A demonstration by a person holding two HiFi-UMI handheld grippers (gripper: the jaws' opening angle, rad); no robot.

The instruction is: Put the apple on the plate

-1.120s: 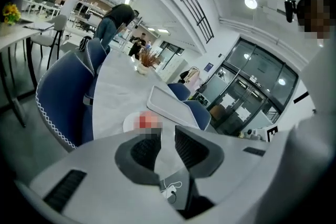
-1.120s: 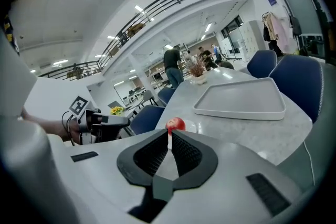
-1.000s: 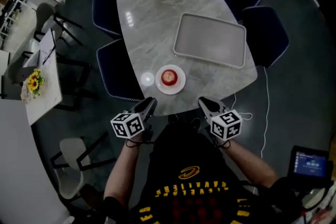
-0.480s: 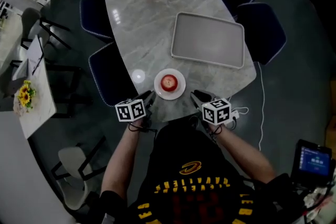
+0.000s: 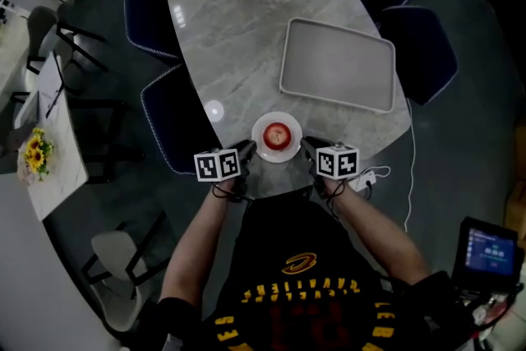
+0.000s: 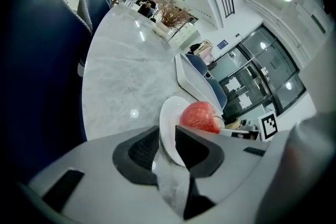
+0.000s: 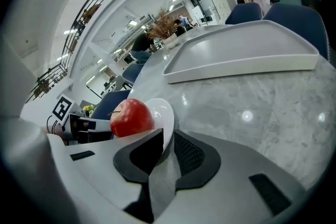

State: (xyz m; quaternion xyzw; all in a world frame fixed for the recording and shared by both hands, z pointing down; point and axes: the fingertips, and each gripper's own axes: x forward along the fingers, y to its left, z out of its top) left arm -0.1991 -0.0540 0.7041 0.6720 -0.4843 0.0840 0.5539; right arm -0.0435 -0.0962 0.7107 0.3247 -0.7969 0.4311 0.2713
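Left claw [image 6: 167, 136] and right claw [image 7: 168, 139] each look pinched on the plate [image 5: 278, 116] rim, on opposite sides. Apple [image 5: 278, 135] already sits mid-plate, at the table's [image 5: 238, 45] near edge. If lifting, I'd raise both together, level and slow, or the apple rolls.

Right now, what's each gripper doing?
Left gripper: closed on the white plate rim; the apple sits on it.
Right gripper: closed on the opposite rim.

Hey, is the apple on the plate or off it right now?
On it. The red apple sits in the middle of the white plate in the head view, and both gripper views show it there.
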